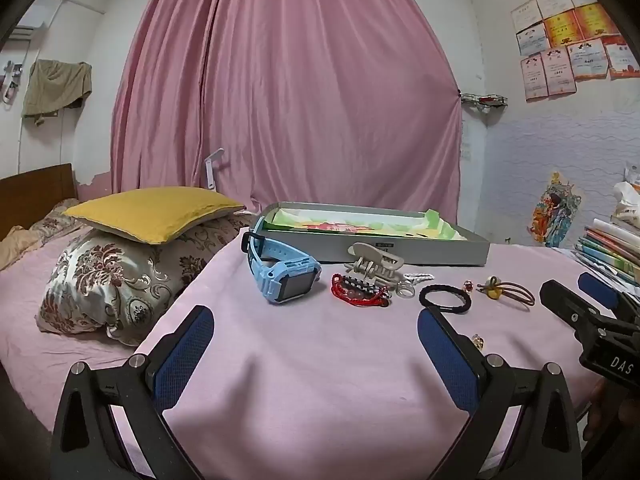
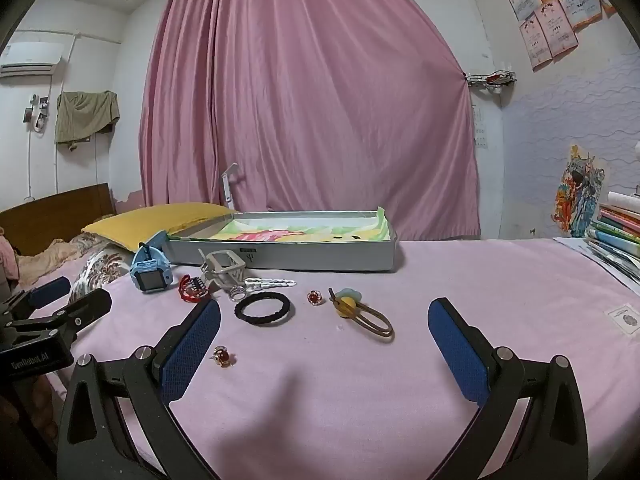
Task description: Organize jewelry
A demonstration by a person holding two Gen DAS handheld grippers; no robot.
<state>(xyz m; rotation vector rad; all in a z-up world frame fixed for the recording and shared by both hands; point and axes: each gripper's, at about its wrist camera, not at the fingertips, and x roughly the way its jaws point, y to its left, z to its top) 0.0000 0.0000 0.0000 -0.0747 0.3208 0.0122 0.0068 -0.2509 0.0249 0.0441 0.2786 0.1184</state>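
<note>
On the pink-covered table [image 1: 320, 360] a row of jewelry lies in front of a shallow grey box [image 1: 400, 250] [image 2: 320, 258]: a blue watch [image 1: 282, 276] [image 2: 150, 274], a beige hair claw [image 1: 374, 266] [image 2: 222, 268], a red beaded bracelet [image 1: 358, 290] [image 2: 192, 288], a black hair tie [image 1: 445, 299] [image 2: 264, 308], a small red ring [image 2: 314, 298] and a brown tie with a yellow bead [image 1: 506, 290] [image 2: 360, 312]. A gold ring with a red stone [image 2: 222, 356] [image 1: 478, 340] lies nearest. My left gripper [image 1: 316, 344] and right gripper [image 2: 324, 332] hover open over the near cloth, holding nothing.
A stack of books [image 2: 618, 228] stands at the table's right edge. A bed with a yellow pillow [image 1: 152, 212] and a floral pillow [image 1: 108, 280] lies to the left. A pink curtain [image 1: 288, 100] hangs behind the box. A small card [image 2: 624, 318] lies on the cloth.
</note>
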